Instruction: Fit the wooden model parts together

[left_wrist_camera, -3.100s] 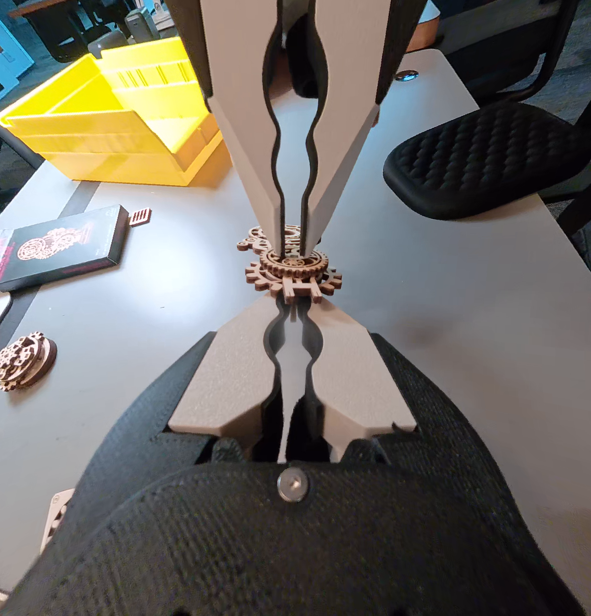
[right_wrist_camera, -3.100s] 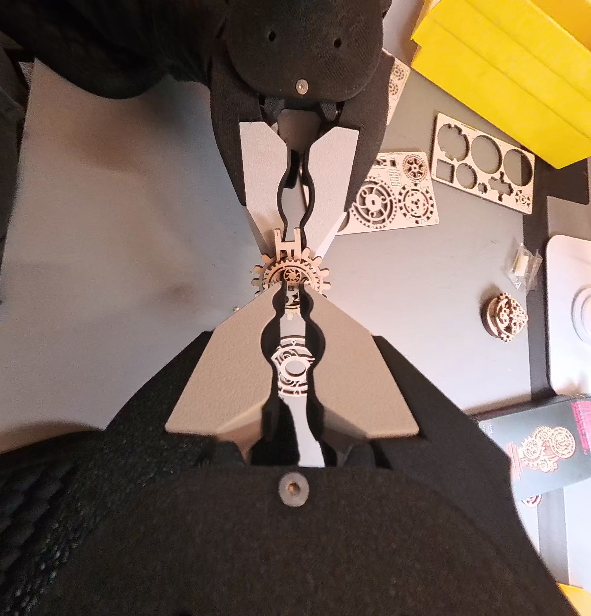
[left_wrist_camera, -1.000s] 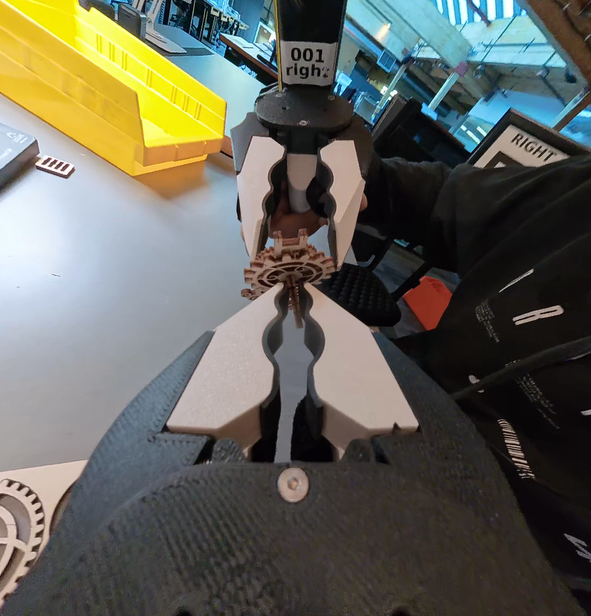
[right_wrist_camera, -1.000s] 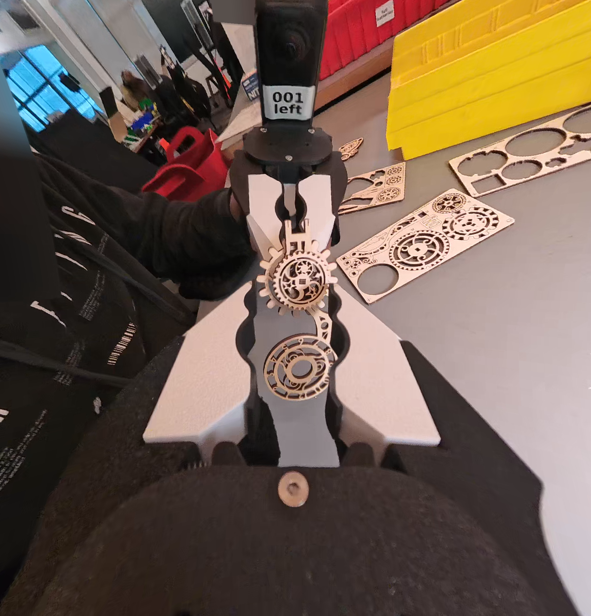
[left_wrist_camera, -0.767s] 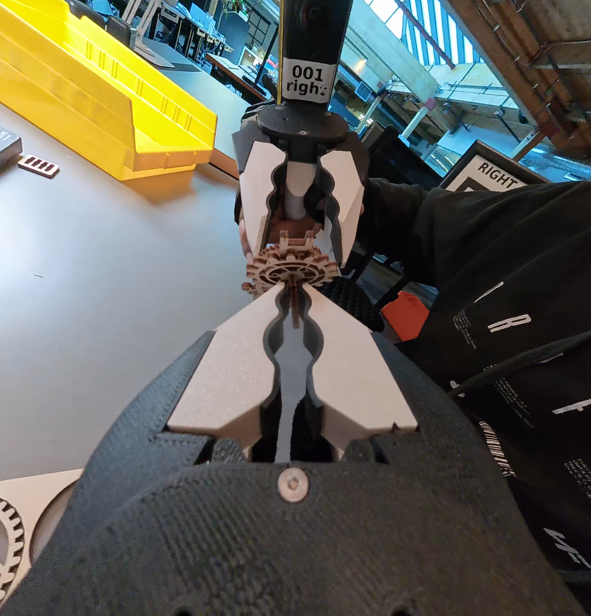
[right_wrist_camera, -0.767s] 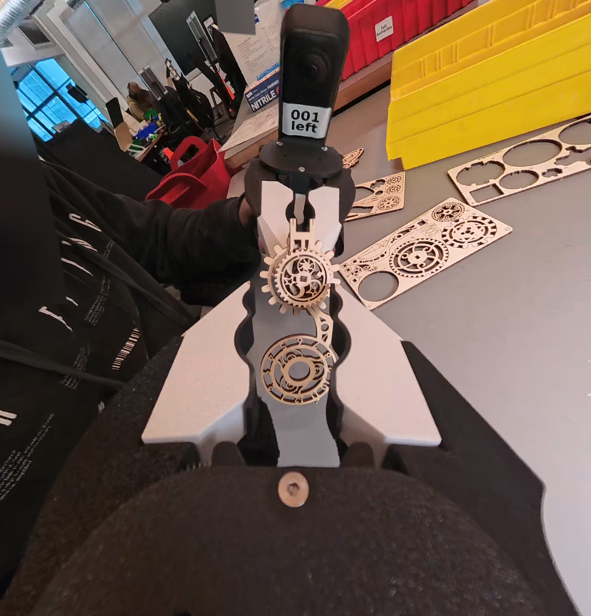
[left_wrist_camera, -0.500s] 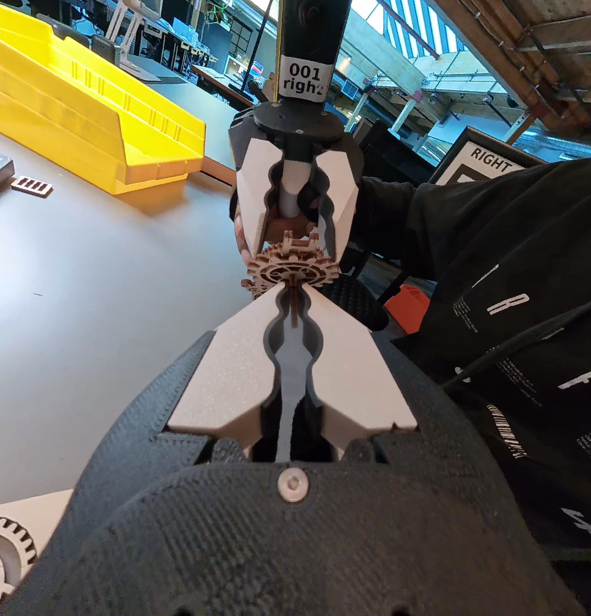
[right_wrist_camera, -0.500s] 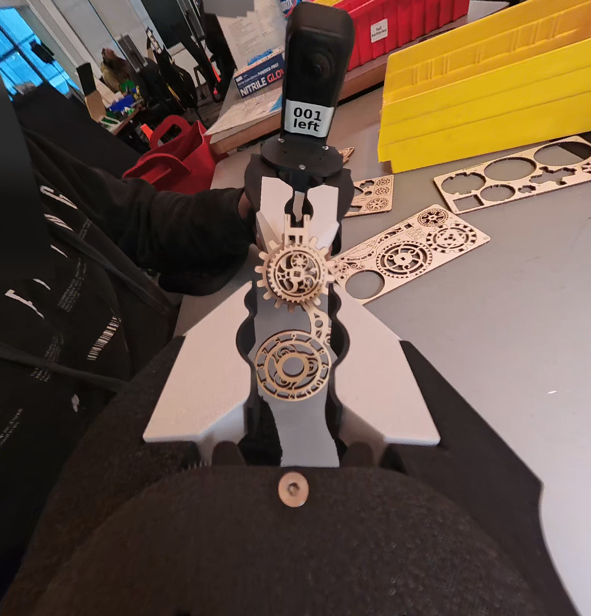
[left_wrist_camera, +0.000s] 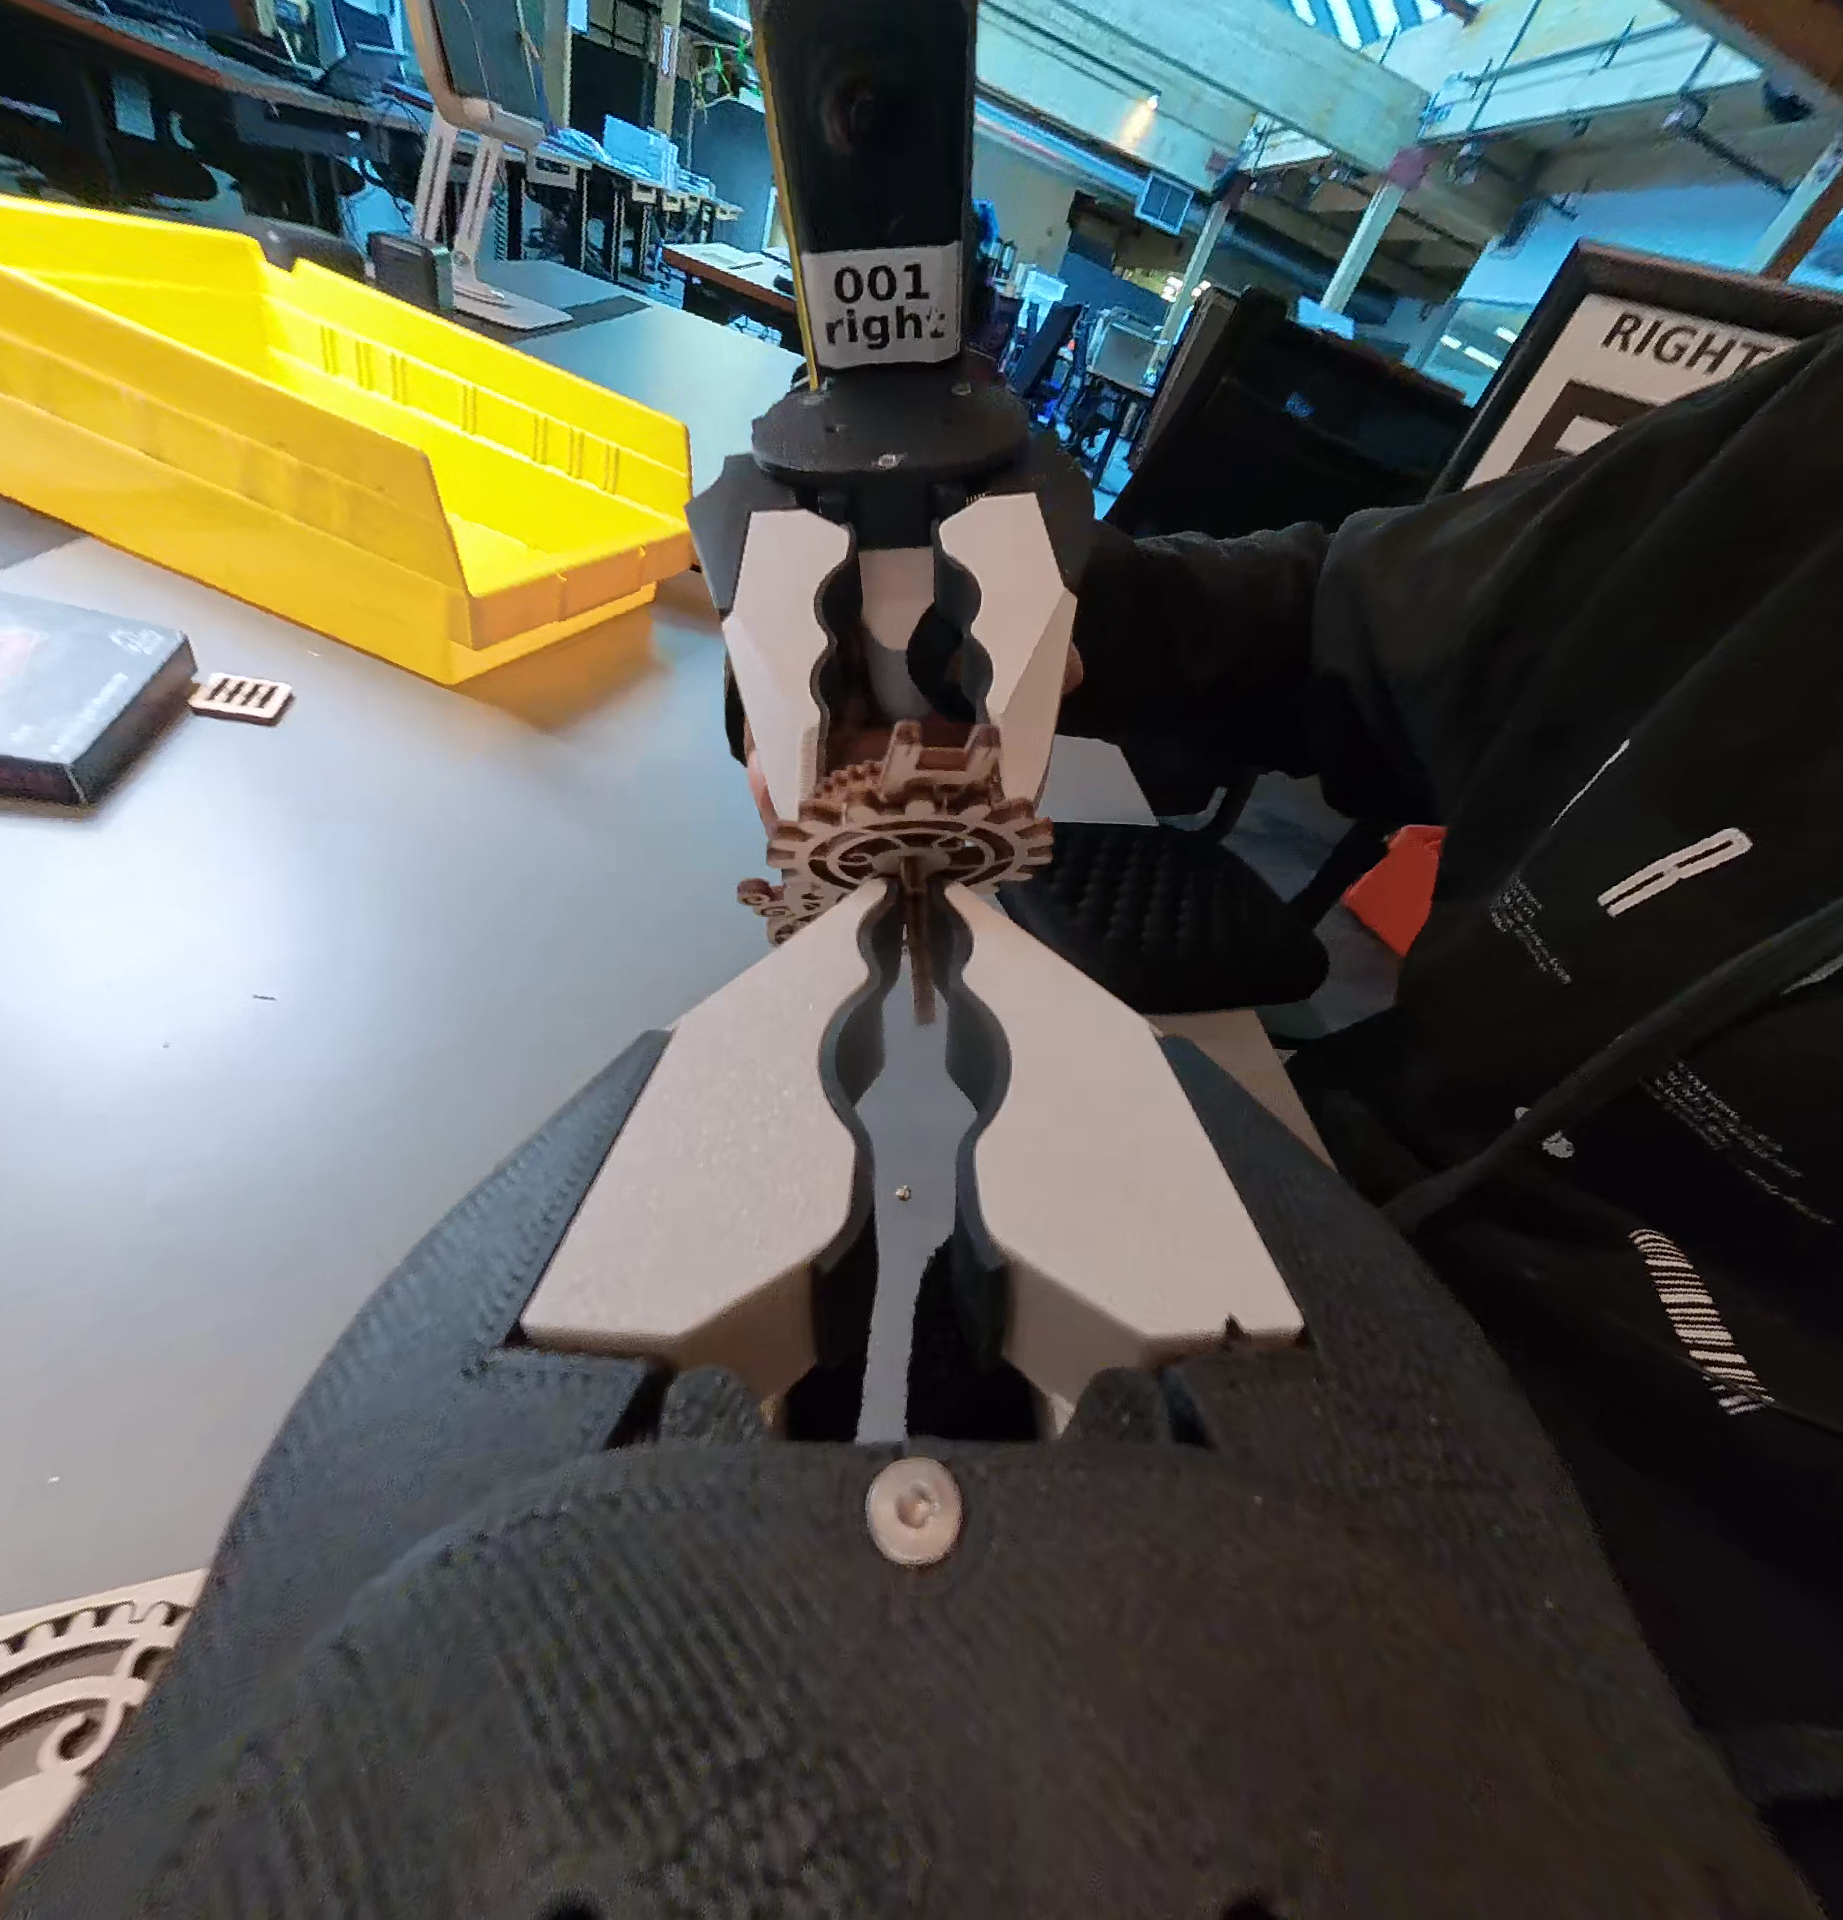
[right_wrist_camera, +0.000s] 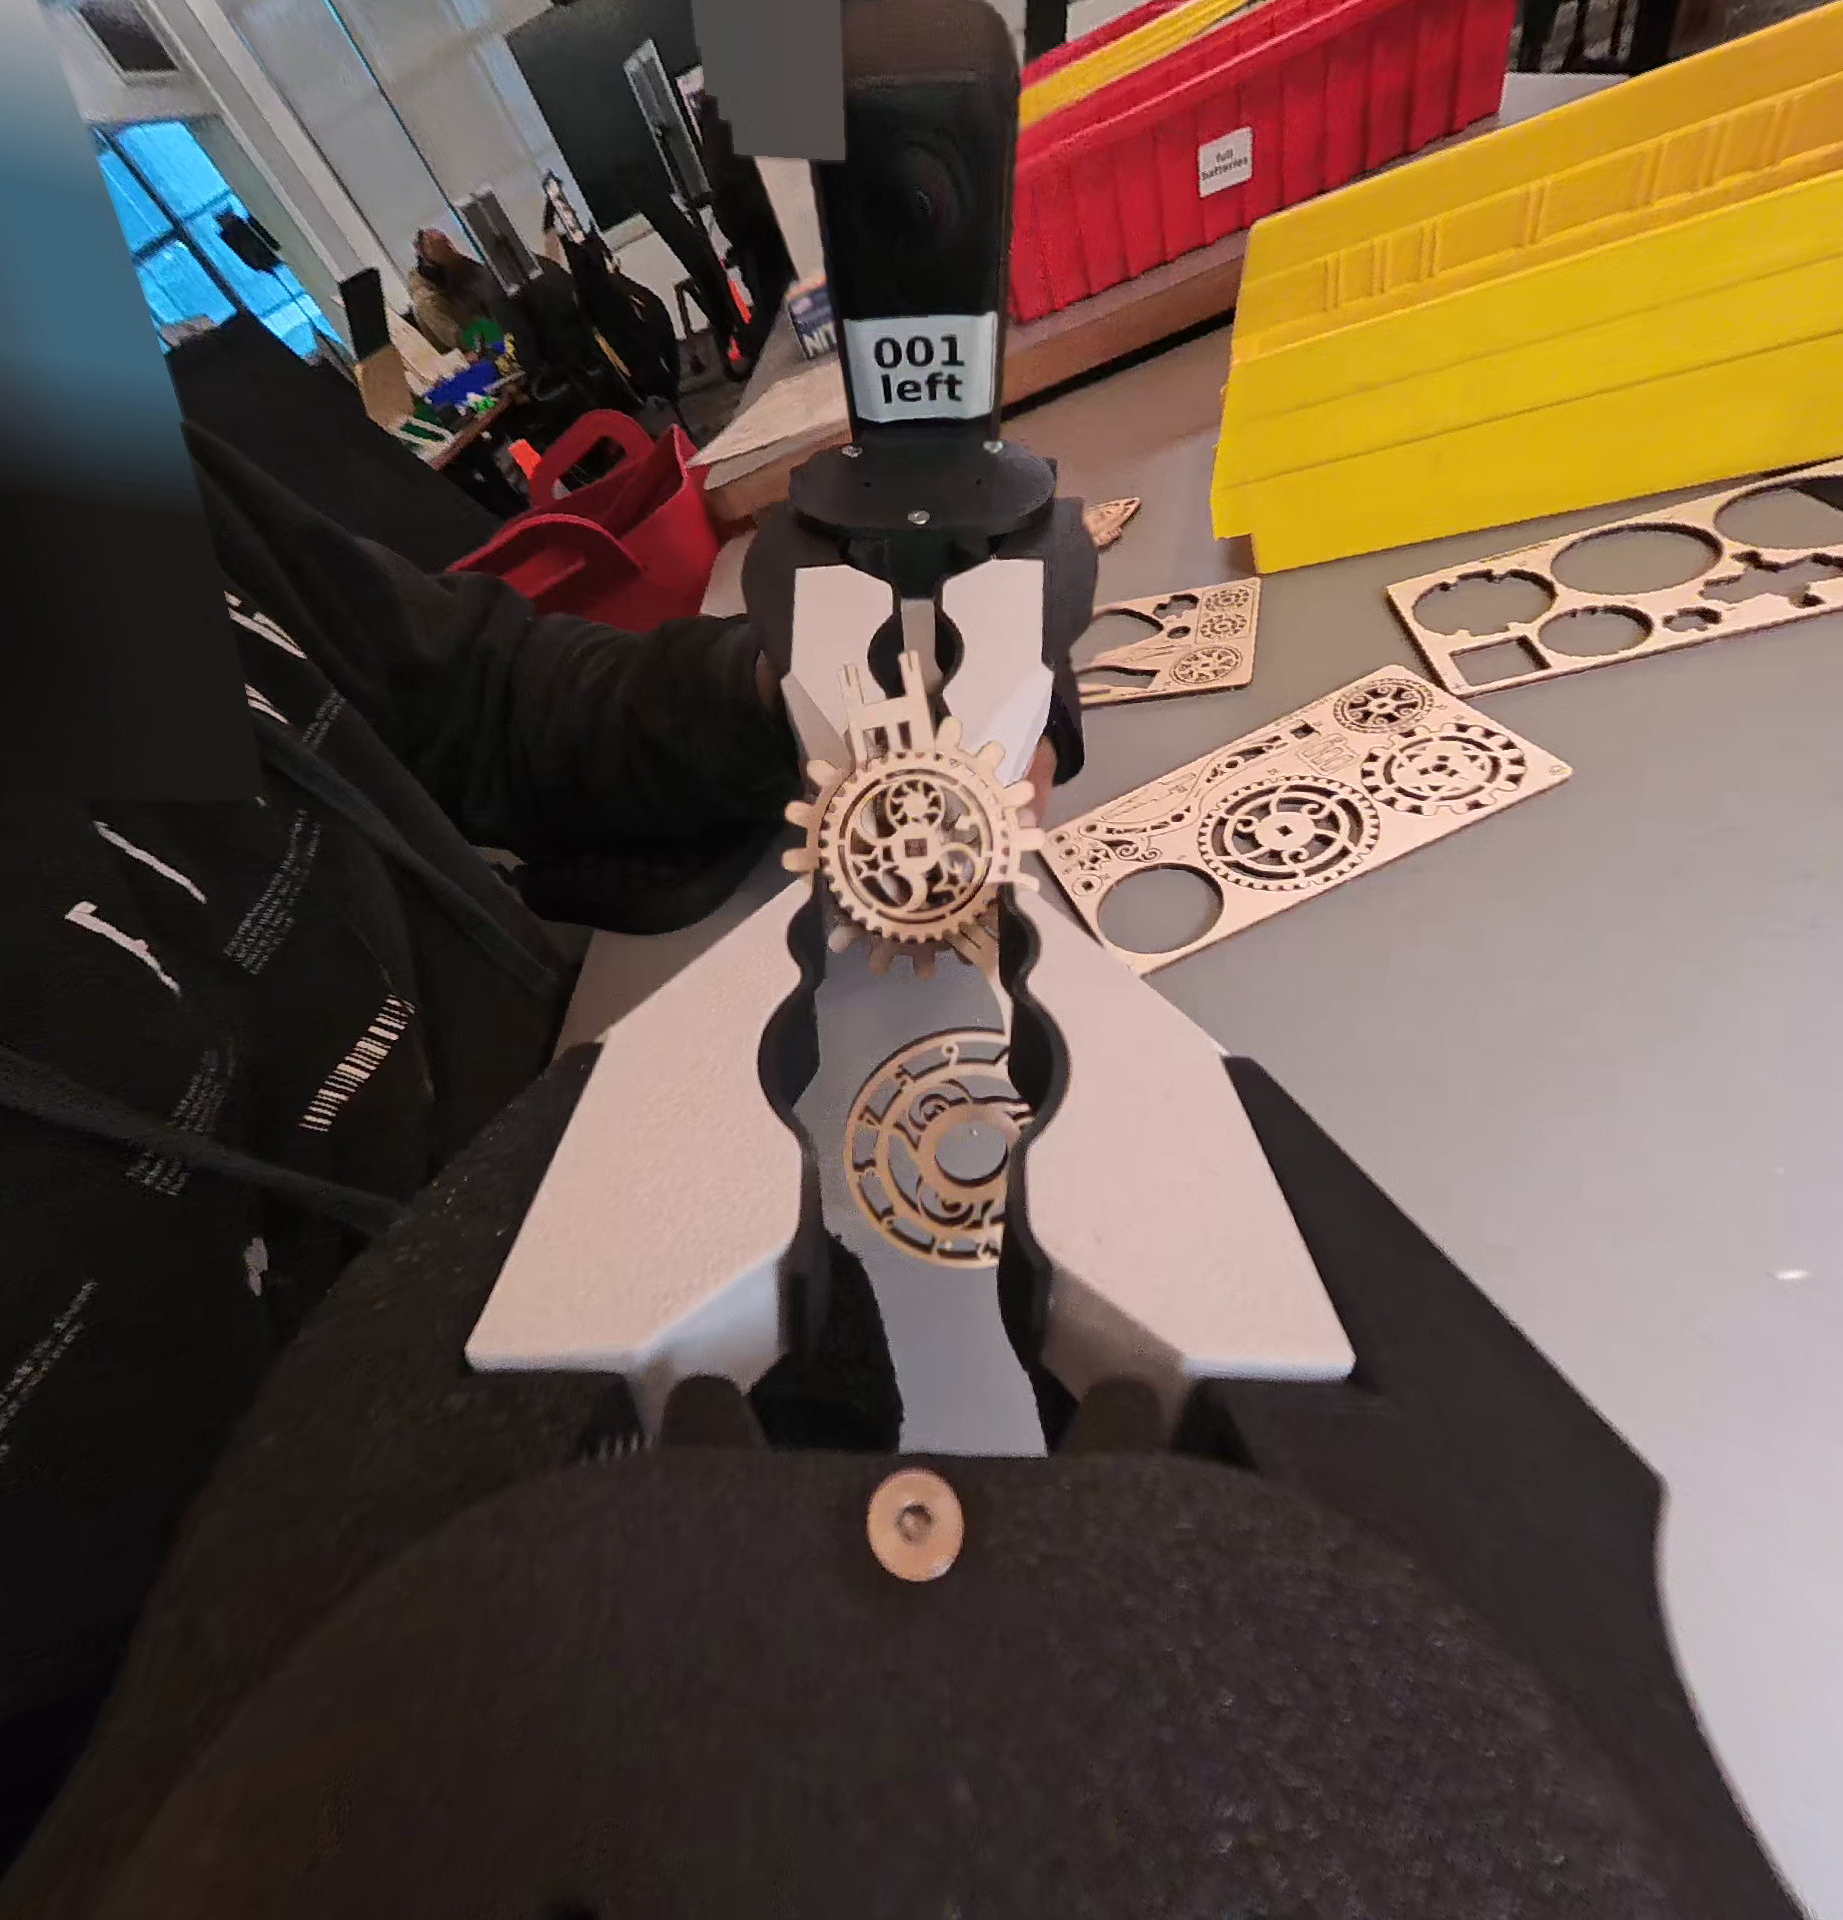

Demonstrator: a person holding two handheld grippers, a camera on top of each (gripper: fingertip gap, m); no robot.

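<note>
A wooden gear assembly (right_wrist_camera: 912, 847) is held in the air over the grey table (right_wrist_camera: 1519, 1091). It is a toothed gear on an ornate plate with a ring disc (right_wrist_camera: 938, 1174). My right gripper (right_wrist_camera: 909, 935) is shut on the plate's edges, with the ring disc between its fingers. My left gripper (left_wrist_camera: 912, 899) faces it and is shut on a thin H-shaped wooden piece (right_wrist_camera: 886, 712), seen edge-on in the left wrist view (left_wrist_camera: 919, 956). That piece meets the gear (left_wrist_camera: 906, 847) at its hub. The left gripper (right_wrist_camera: 917, 717) and the right gripper (left_wrist_camera: 912, 748) also show in each other's views.
A yellow bin (left_wrist_camera: 325, 457) stands at the back of the table. Cut-out wooden sheets (right_wrist_camera: 1301, 821) (right_wrist_camera: 1644, 582) lie flat near it. A black box (left_wrist_camera: 55, 696) and a small slotted wooden piece (left_wrist_camera: 239, 694) lie at the left. A person's black sleeves (left_wrist_camera: 1519, 831) and a black chair (left_wrist_camera: 1156, 914) are beside the table edge. Both grippers' tips are close together, under 4 cm apart.
Three seconds ago both grippers held the assembly down on the table; now it is lifted. Over the last second both grippers have tilted and the ring disc has shifted slightly to the right.
</note>
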